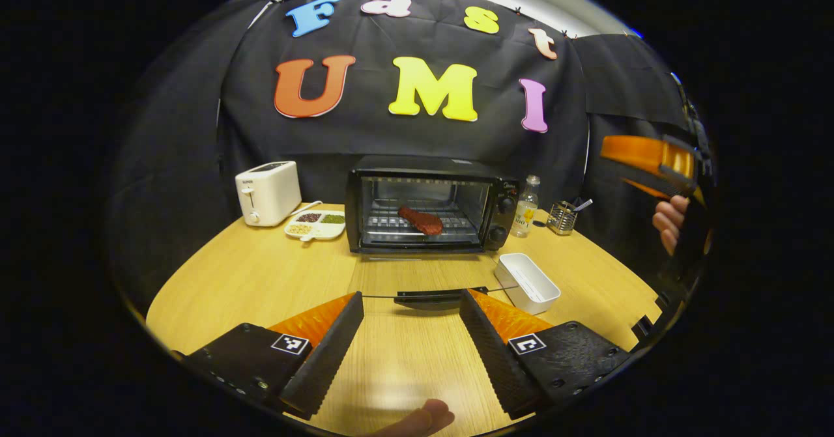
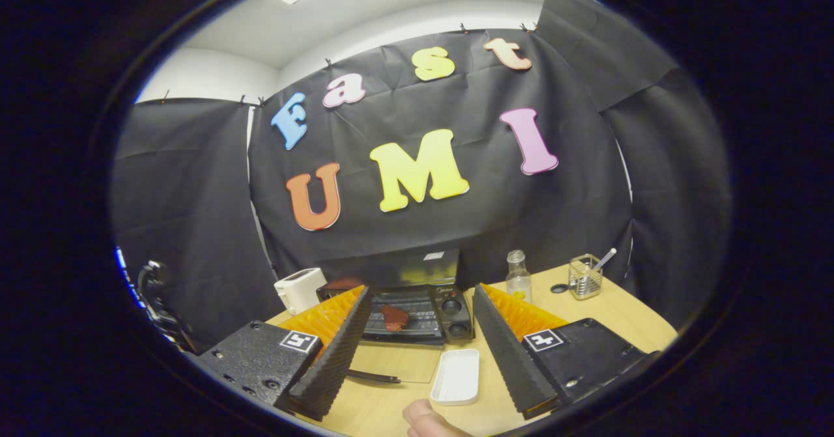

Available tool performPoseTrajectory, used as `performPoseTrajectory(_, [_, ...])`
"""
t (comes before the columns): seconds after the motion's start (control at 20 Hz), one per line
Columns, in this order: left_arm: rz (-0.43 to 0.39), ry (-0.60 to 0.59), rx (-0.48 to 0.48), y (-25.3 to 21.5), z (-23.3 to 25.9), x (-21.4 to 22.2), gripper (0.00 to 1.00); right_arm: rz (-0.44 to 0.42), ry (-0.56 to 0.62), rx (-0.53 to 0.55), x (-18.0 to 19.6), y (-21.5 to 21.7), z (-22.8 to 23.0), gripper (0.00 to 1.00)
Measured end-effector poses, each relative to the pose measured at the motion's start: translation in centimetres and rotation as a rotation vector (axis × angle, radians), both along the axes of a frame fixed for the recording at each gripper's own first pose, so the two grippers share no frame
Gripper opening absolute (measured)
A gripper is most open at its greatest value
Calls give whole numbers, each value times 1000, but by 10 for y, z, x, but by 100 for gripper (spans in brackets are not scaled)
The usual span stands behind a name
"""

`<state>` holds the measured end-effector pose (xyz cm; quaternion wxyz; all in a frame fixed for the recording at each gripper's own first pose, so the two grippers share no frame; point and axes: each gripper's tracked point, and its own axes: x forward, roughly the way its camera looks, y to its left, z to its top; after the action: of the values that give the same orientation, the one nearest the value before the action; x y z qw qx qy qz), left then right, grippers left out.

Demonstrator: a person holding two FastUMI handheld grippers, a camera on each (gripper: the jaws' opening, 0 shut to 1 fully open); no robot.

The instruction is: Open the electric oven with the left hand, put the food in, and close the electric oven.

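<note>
Left gripper view: the left tool [image 1: 412, 333] stands wide open and holds nothing, above the table's [image 1: 260, 281] near edge. The electric oven [image 1: 430, 204] sits at the far edge, its door [image 1: 433, 296] folded down flat. The food [image 1: 421, 220] lies on the rack inside. A white tray [image 1: 528, 282] rests right of the door.

Right gripper view: the right tool [image 2: 422, 339] is spread wide, empty, raised above the table.
</note>
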<state>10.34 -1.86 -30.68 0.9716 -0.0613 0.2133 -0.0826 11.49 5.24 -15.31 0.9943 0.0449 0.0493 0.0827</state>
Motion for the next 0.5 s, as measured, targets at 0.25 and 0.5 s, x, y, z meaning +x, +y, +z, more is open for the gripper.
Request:
performPoseTrajectory(0.25, [-59, -5, -21, -44, -32, 28, 96, -47, -73, -11, -49, -23, 43, 99])
performPoseTrajectory(0.5, [-72, -2, -26, -68, -68, 39, 96, -127, -48, -115, -108, -49, 54, 96])
